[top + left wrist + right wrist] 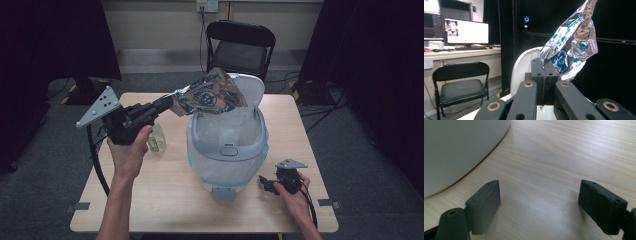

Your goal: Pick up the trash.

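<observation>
Half the bottle (pixel 157 140) behind left tongs (pixel 167 103)

Lab or recording studio: black curtains (pixel 55 40), monitors (pixel 465 31) on desk, folding chair (pixel 240 45).

One foil bag (pixel 212 95) between the left jaws, one bin (pixel 227 150), one bottle (pixel 157 139), one chair (pixel 240 47), two grippers.

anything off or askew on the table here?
Nothing spilled or damaged. The crumpled foil bag is pinched in the left hand-held gripper over the open bin. A small bottle stands upright beside it. The right hand-held gripper rests open on the table.
</observation>
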### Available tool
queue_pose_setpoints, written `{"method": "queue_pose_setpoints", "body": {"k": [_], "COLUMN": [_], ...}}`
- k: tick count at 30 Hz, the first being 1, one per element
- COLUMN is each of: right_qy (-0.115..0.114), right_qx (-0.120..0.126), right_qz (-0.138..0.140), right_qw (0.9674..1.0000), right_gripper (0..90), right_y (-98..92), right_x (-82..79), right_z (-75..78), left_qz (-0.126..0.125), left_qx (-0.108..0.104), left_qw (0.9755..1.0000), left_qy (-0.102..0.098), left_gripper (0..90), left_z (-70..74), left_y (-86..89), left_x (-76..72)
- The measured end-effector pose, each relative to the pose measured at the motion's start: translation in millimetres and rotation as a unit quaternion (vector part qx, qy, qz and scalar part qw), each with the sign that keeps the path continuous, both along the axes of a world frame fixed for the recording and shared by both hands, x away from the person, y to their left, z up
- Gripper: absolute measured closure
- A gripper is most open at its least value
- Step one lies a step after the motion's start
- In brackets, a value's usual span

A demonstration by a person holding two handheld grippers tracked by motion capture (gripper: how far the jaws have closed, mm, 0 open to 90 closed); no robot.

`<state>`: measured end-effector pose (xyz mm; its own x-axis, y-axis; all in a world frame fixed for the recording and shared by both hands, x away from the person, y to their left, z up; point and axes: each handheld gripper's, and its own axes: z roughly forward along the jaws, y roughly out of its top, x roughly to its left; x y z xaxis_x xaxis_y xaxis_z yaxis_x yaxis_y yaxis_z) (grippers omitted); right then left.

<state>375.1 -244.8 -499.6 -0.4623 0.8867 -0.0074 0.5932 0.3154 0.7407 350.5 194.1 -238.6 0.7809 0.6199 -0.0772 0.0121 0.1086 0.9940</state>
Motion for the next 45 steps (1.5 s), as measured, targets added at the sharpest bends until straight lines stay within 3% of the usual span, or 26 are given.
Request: {"method": "queue_pose_setpoints", "body": {"k": [12, 16, 23, 28, 30, 33, 34, 45], "right_qy": [0.000, 0.000, 0.000, 0.000, 0.000, 0.000, 0.000, 0.000], "right_qx": [0.000, 0.000, 0.000, 0.000, 0.000, 0.000, 0.000, 0.000], "right_qz": [0.000, 0.000, 0.000, 0.000, 0.000, 0.000, 0.000, 0.000], "right_qw": [1.0000, 1.0000, 1.0000, 1.0000, 1.0000, 1.0000, 1.0000, 1.0000], "right_gripper": [16.8, 16.9, 16.8, 16.8, 16.9, 16.8, 16.8, 16.8], "right_y": [0.0, 0.0, 0.0, 0.0, 0.0, 0.0, 0.1, 0.0], "right_x": [0.0, 0.0, 0.0, 0.0, 0.0, 0.0, -0.1, 0.0], "right_z": [0.0, 0.0, 0.0, 0.0, 0.0, 0.0, 0.0, 0.0], "left_qz": [-0.032, -0.046, -0.053, -0.055, -0.050, -0.044, -0.040, -0.028], "left_qx": [0.015, 0.026, 0.028, 0.037, 0.040, 0.039, 0.042, 0.051], "left_qw": [0.9994, 0.9985, 0.9979, 0.9974, 0.9974, 0.9977, 0.9979, 0.9980], "left_qy": [0.002, 0.011, 0.025, 0.029, 0.034, 0.035, 0.031, 0.027], "left_gripper": [90.0, 90.0, 88.8, 85.3, 74.1, 70.9, 66.2, 64.4], "left_z": [6.9, 5.8, 1.4, 0.1, -0.2, 0.1, 0.4, 1.1], "left_y": [-29.5, -44.0, -56.3, -61.5, -62.9, -62.7, -61.0, -47.0], "left_x": [9.1, 15.5, 25.4, 28.8, 29.4, 29.9, 30.0, 26.6]}}
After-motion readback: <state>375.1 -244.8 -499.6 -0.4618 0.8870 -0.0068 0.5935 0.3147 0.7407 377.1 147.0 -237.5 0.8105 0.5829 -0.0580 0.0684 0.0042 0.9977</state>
